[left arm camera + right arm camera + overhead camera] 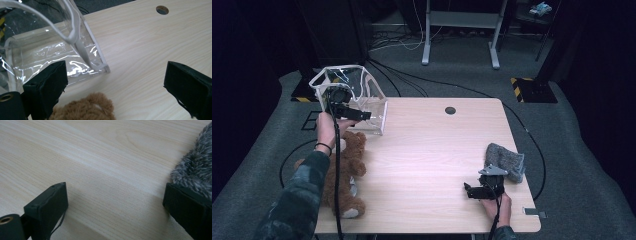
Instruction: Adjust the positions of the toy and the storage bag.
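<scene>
Fingers spread wide on both grippers, nothing clamped.

High view: left gripper [362, 115] is held at the near wall of the clear plastic bag [369, 97], which stands open at the worktop's [432, 150] back-left corner. Brown teddy bear [343, 172] is laid along the left edge, just below that hand. Right gripper [469, 191] is parked near the front edge, grey fuzzy cloth [506, 161] just beside it at the right edge. Middle of worktop is left open.

Left gripper view: bag corner [100, 67] is seen ahead between the fingers [47, 87], bear's head [85, 108] directly below.

Right gripper view: bare wood is seen between the fingers [48, 206]; cloth [195, 173] is touching the right one.
</scene>
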`<state>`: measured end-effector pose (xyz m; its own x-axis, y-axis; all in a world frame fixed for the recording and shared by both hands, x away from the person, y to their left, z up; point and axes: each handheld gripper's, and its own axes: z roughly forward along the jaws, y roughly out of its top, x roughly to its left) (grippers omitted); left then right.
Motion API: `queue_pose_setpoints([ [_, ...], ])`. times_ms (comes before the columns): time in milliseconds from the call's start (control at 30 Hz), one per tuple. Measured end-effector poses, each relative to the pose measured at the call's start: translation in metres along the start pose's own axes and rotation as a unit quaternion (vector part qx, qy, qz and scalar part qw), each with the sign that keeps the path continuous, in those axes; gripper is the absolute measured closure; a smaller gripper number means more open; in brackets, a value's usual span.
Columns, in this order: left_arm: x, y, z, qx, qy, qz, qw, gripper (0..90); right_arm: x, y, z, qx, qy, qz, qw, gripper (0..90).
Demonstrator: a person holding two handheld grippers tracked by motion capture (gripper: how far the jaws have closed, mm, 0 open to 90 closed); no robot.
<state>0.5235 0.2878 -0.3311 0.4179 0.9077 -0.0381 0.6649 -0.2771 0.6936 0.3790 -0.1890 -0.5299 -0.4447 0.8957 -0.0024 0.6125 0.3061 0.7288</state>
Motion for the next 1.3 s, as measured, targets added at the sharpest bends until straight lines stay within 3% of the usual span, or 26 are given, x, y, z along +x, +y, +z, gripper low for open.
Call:
queue_pose_setpoints([
  [100,0.002,0.011,0.007,-0.016,-0.011,0.002,0.9998,3.3,0.0,0.0,0.0,0.0,0.002,-0.002,1.0,5.3],
  [233,0.005,0.02,0.013,-0.017,-0.007,0.014,0.9997,6.3,-0.001,0.0,0.0,0.002,0.004,-0.006,1.0,5.3],
  [400,0.012,0.028,0.021,-0.021,0.0,0.006,0.9998,7.6,0.0,0.0,0.0,0.0,0.0,-0.001,1.0,5.3],
  [533,0.019,0.032,0.031,-0.018,-0.013,0.005,0.9998,6.3,-0.001,0.0,0.0,0.002,0.004,-0.006,1.0,4.1],
  [600,0.019,0.035,0.038,-0.01,-0.001,-0.002,0.9999,3.9,0.001,0.001,0.002,0.006,0.005,-0.004,1.0,0.1],
  [633,0.02,0.037,0.043,-0.008,-0.007,0.002,0.9999,2.6,0.002,0.001,0.002,0.008,0.007,-0.003,0.9999,0.0],
  [733,0.019,0.038,0.047,-0.006,0.007,0.009,0.9999,1.8,0.001,0.001,0.002,0.011,0.016,-0.018,0.9996,0.0],
  [767,0.018,0.039,0.05,-0.003,0.021,0.014,0.9997,2.5,0.002,0.001,0.002,0.011,0.022,-0.022,0.9994,0.0],
  [833,0.018,0.04,0.053,0.004,0.025,0.018,0.9995,4.3,0.003,0.001,0.002,0.012,0.025,-0.026,0.9993,0.0],
  [933,0.017,0.039,0.059,0.013,0.035,0.026,0.999,19.7,0.003,0.002,0.003,0.011,0.021,-0.02,0.9995,0.0],
  [1000,0.016,0.038,0.061,0.021,0.04,0.028,0.9986,34.8,0.002,0.002,0.003,0.011,0.021,-0.022,0.9995,0.0],
  [1033,0.013,0.034,0.064,0.022,0.05,0.042,0.9976,38.6,0.002,0.002,0.003,0.011,0.019,-0.02,0.9996,0.0],
  [1067,0.013,0.034,0.064,0.022,0.05,0.042,0.9976,48.2,0.002,0.002,0.003,0.011,0.019,-0.02,0.9996,0.0],
  [1100,0.013,0.033,0.063,0.015,0.068,0.047,0.9965,53.6,0.002,0.002,0.003,0.011,0.017,-0.017,0.9996,0.0],
  [1167,0.014,0.033,0.062,0.014,0.078,0.047,0.9957,69.1,0.002,0.002,0.003,0.011,0.017,-0.017,0.9997,0.0],
  [1300,0.017,0.031,0.059,0.007,0.076,0.038,0.9963,83.0,0.002,0.002,0.003,0.01,0.016,-0.019,0.9997,0.0],
])
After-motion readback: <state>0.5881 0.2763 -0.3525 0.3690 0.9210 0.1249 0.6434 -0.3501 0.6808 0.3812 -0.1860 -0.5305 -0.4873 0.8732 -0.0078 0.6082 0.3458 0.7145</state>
